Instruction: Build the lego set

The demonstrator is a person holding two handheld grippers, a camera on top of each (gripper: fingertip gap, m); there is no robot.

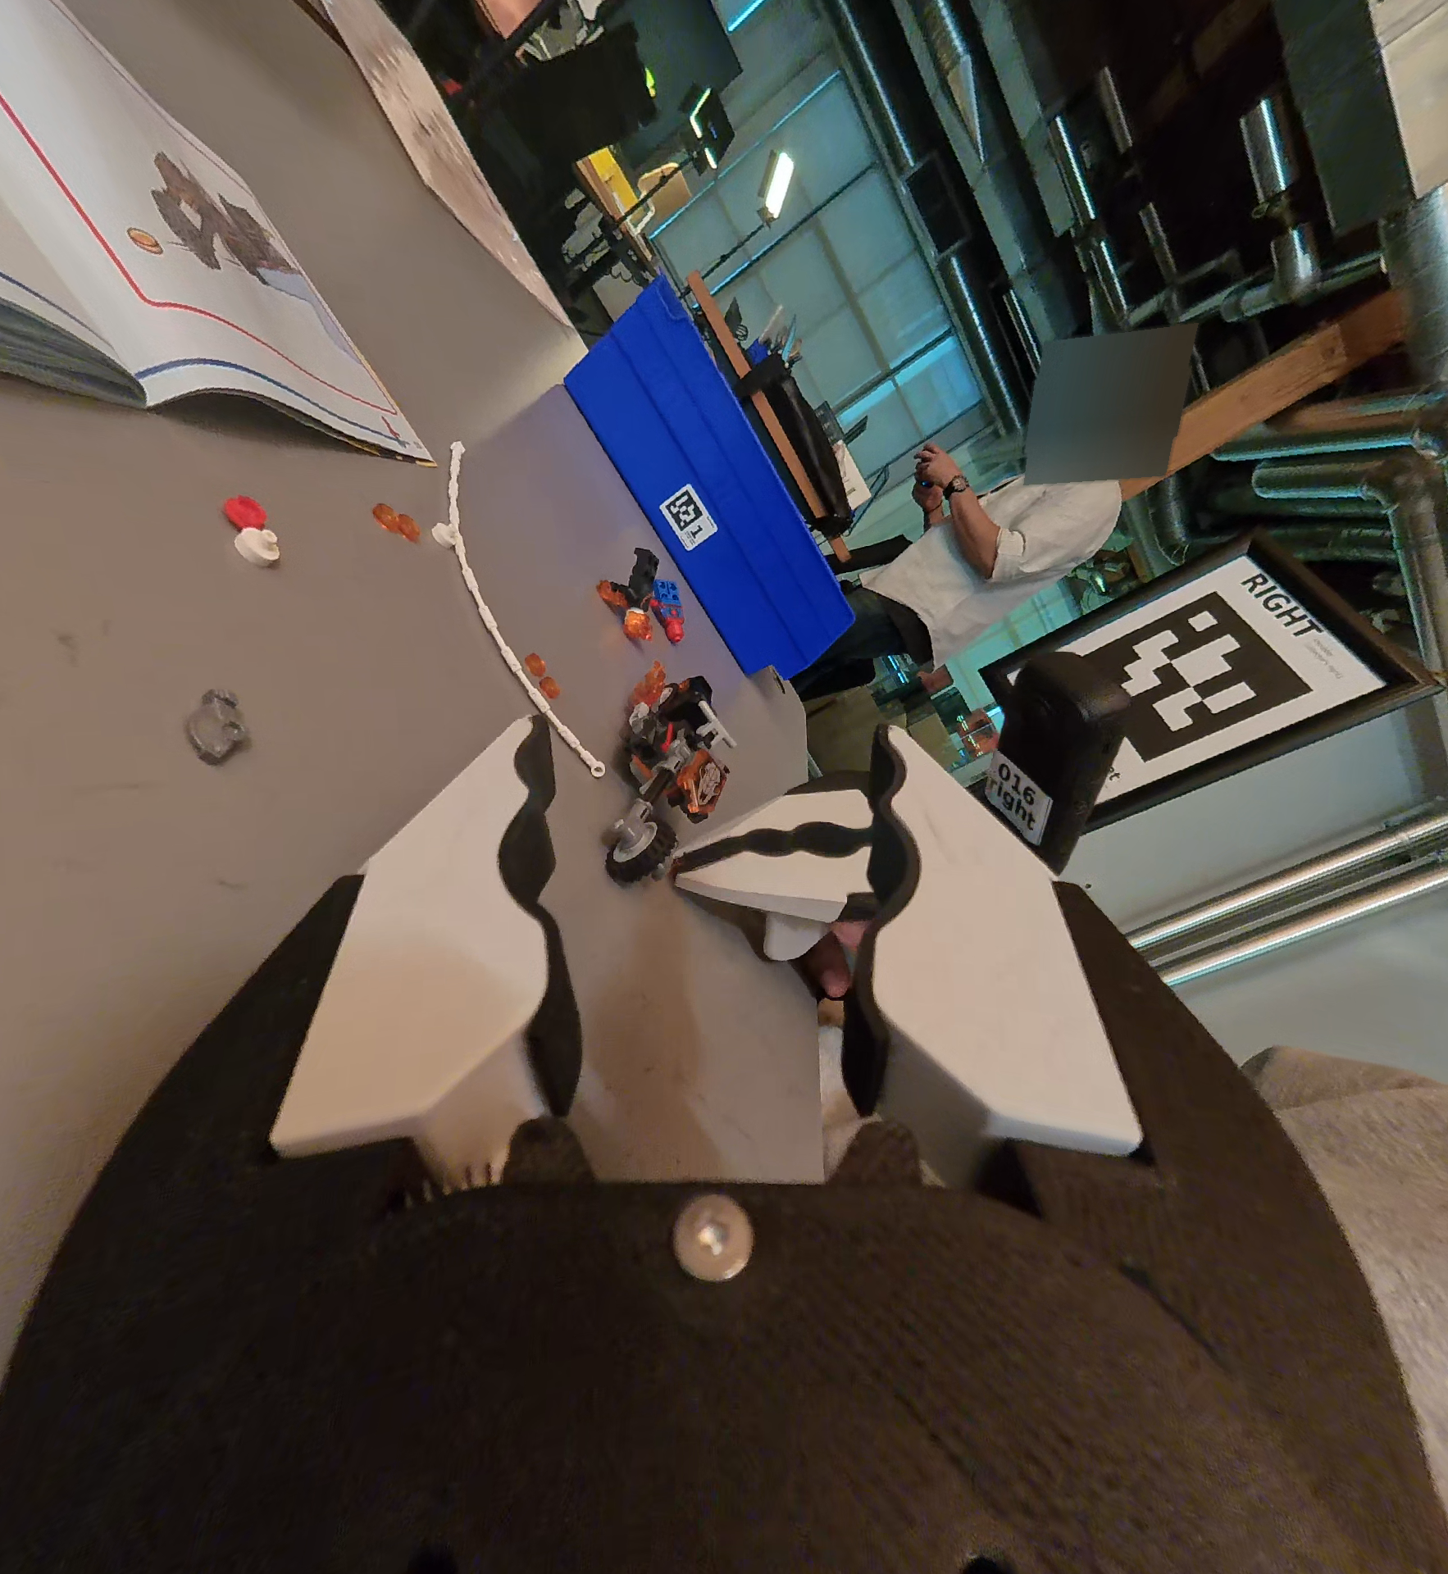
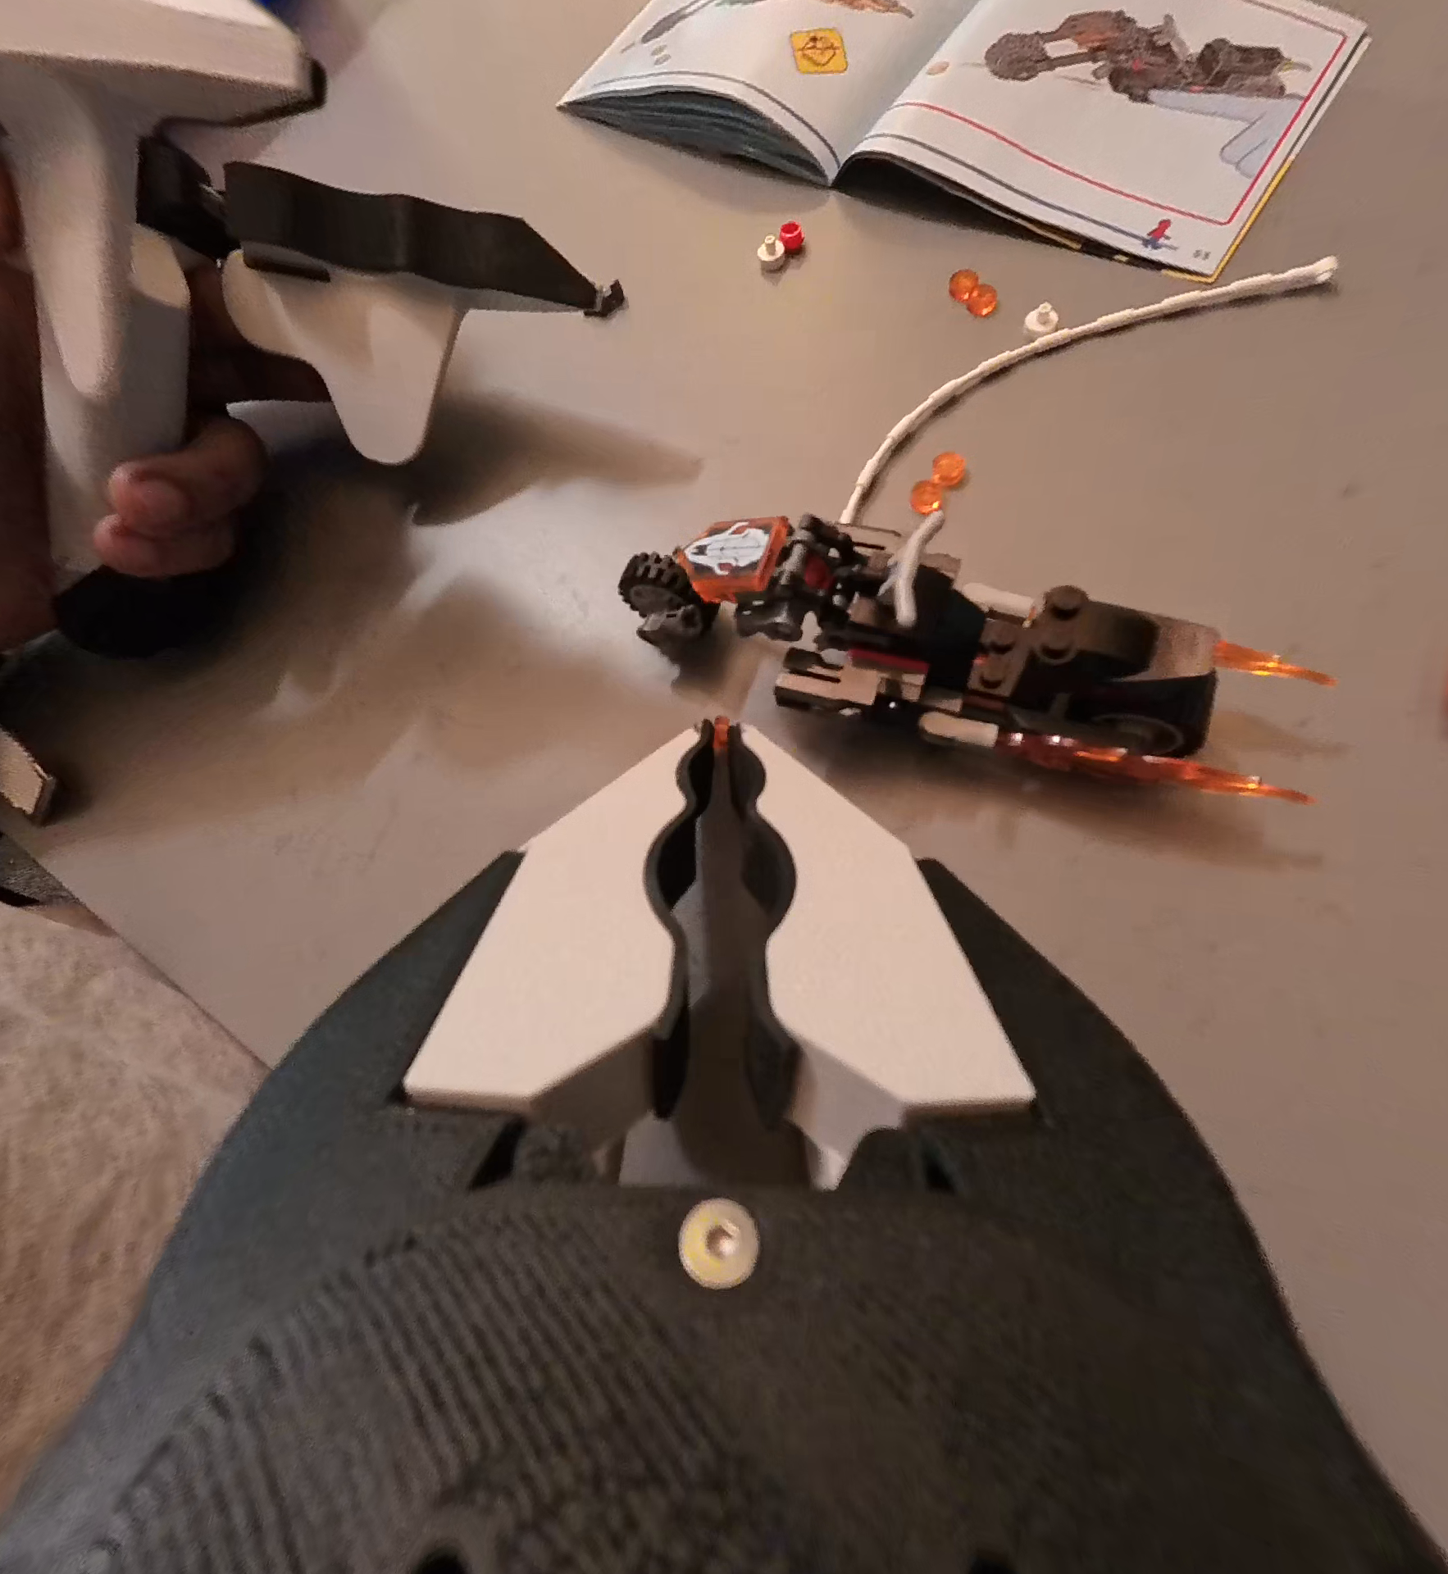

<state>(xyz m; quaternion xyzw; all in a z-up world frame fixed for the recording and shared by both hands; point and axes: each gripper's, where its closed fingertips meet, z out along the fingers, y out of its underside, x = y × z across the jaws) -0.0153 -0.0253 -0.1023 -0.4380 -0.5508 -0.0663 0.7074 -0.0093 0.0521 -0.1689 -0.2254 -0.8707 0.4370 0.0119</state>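
Note:
A black and orange lego motorcycle [image 2: 916, 630] lies on the grey table [image 2: 533, 409]; it also shows in the left wrist view [image 1: 674, 766]. My right gripper [image 2: 721, 741] is shut on a small orange piece [image 2: 721, 731], held just in front of the motorcycle's near side. In the left wrist view the right gripper [image 1: 686, 869] points at the front wheel [image 1: 640, 852]. My left gripper [image 1: 708, 749] is open and empty, a little short of the motorcycle. One of its fingers [image 2: 414, 234] shows at the upper left of the right wrist view.
An open instruction booklet [image 2: 1002, 111] lies at the back. A white chain [image 2: 1044, 341], red [image 2: 791, 234] and white [image 2: 770, 251] studs and orange round pieces [image 2: 972, 292] are scattered near it. A blue bin [image 1: 703, 477], a small figure [image 1: 644, 596] and a grey piece [image 1: 216, 726] also sit on the table. Both grippers' tips are roughly 12 centimeters from the white chain [image 2: 1044, 341].

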